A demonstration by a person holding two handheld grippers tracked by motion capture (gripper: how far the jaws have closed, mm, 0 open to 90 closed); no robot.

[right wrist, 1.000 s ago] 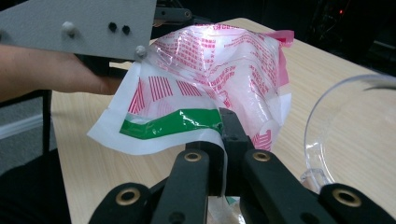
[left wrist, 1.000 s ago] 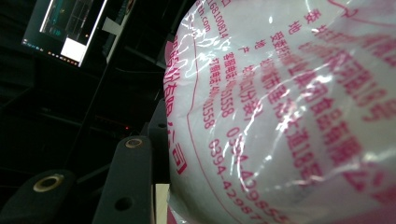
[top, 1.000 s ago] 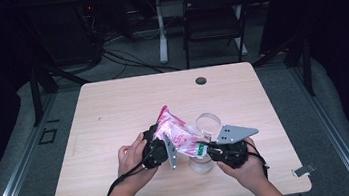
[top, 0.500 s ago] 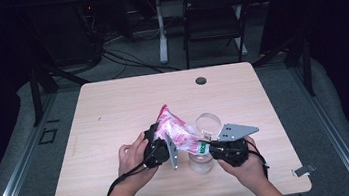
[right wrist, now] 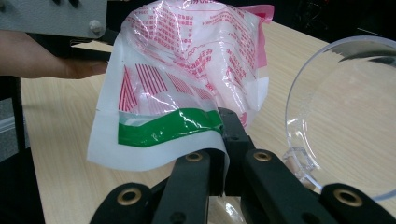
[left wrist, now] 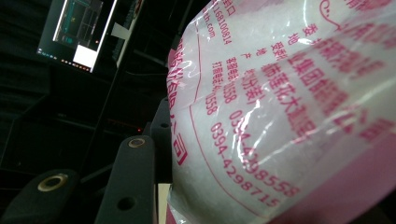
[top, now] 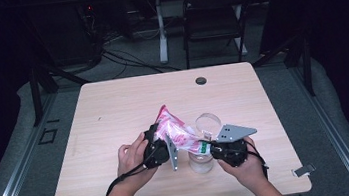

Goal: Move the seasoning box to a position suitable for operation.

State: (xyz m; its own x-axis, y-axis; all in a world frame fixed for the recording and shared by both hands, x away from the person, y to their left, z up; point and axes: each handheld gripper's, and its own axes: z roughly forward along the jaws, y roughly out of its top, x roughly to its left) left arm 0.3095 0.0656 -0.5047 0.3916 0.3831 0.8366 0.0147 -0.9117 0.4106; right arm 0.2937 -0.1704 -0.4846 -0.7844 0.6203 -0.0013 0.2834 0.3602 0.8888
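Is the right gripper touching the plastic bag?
Touching. In the right gripper view, the right gripper has its jaws closed on the bottom edge of the plastic bag, with the film pinched between them.

Light falls from above onto the pale wooden table [top: 114, 115], which is evenly bright, while the room around it sinks into near black. Soft, short shadows sit under the hands. The high view is slightly soft and grainy. In the left gripper view the plastic bag [left wrist: 289, 112] is very close, with white glare streaks and blurred edges; a monitor [left wrist: 77, 32] glows behind. The right gripper view is sharper, with sheen on the clear cup [right wrist: 345, 116].
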